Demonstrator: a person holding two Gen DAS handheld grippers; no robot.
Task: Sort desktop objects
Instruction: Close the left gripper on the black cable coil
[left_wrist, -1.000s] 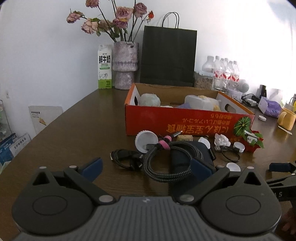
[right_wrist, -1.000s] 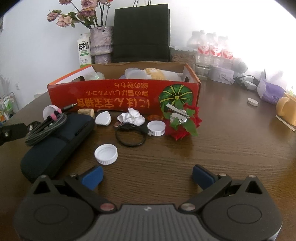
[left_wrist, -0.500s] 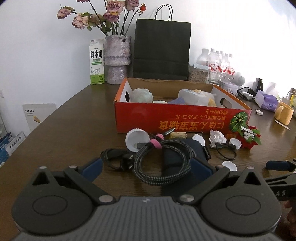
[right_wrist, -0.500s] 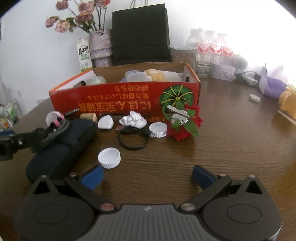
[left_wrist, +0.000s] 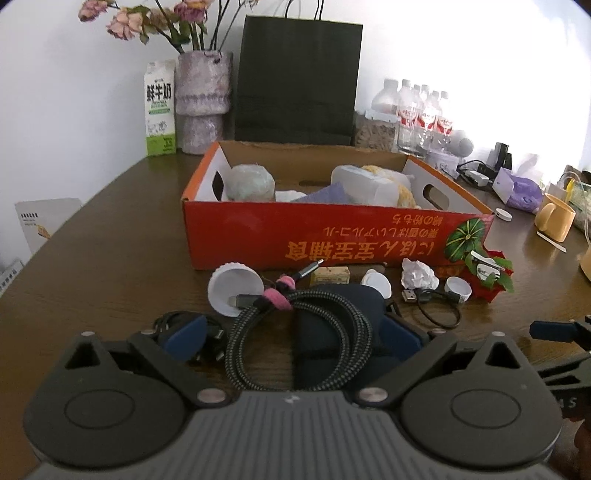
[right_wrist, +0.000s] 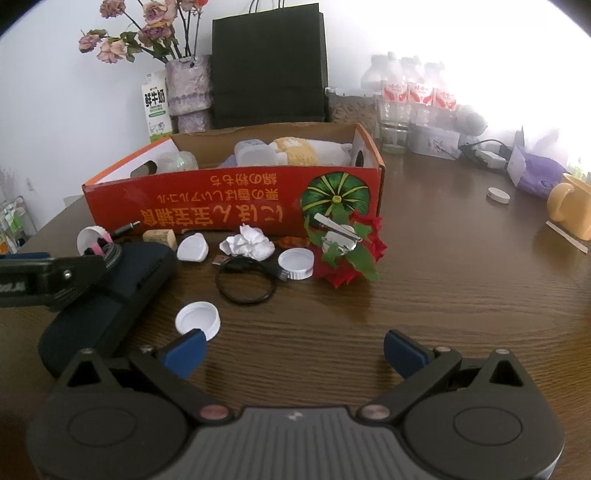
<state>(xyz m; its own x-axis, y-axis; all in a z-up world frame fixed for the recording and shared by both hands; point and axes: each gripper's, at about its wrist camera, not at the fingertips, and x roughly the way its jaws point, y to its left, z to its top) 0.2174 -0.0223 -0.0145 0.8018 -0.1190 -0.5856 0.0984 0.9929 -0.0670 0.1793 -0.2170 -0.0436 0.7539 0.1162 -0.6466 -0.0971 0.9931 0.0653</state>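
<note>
clutter lies along the near side of the red cardboard box (left_wrist: 332, 236) on the wooden table (right_wrist: 443, 295). left gripper (left_wrist: 291, 341) spreads wide around a coiled braided cable (left_wrist: 299, 343) resting on a dark pouch (right_wrist: 110, 302). right gripper (right_wrist: 293, 350) gapes empty over bare wood, its left fingertip (right_wrist: 184, 350) just beside a white bottle cap (right_wrist: 197, 319).

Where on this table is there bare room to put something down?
Free: the brown table right of the red flower decoration, up to the yellow mug; also the stretch left of the red box, toward the milk carton. Crowded: the strip before the box, with caps, crumpled paper, cables and the dark pouch.
</note>
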